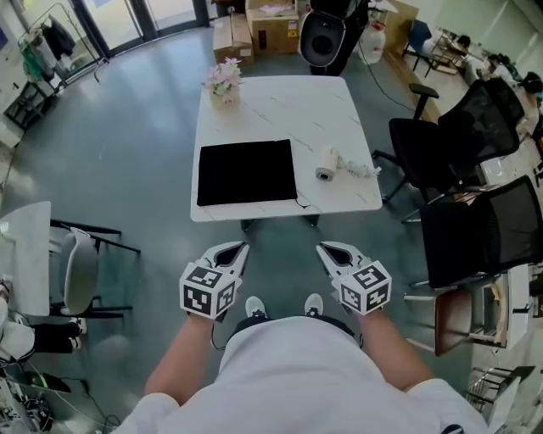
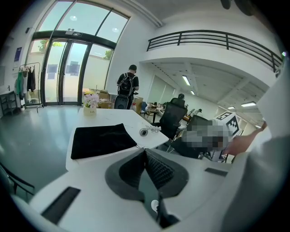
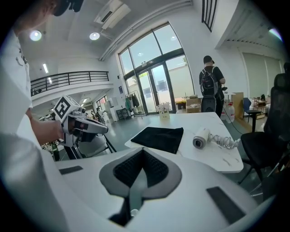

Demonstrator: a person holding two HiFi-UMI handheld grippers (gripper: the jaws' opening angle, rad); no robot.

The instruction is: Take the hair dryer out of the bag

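Note:
A flat black bag (image 1: 247, 172) lies on the near left part of the white table (image 1: 280, 110). The white hair dryer (image 1: 327, 164) lies on the table to the bag's right, outside it, with its coiled cord (image 1: 360, 169) beside it. The bag (image 2: 100, 139) and dryer (image 2: 144, 132) show in the left gripper view, and the bag (image 3: 161, 137) and dryer (image 3: 200, 137) in the right gripper view. My left gripper (image 1: 237, 250) and right gripper (image 1: 327, 251) are both shut and empty, held in front of the person's body short of the table's near edge.
A small flower pot (image 1: 224, 82) stands at the table's far left corner. Black office chairs (image 1: 450, 136) stand right of the table, a white chair (image 1: 76, 271) at the left. A person with a backpack (image 3: 210, 87) stands beyond the table by cardboard boxes (image 1: 273, 25).

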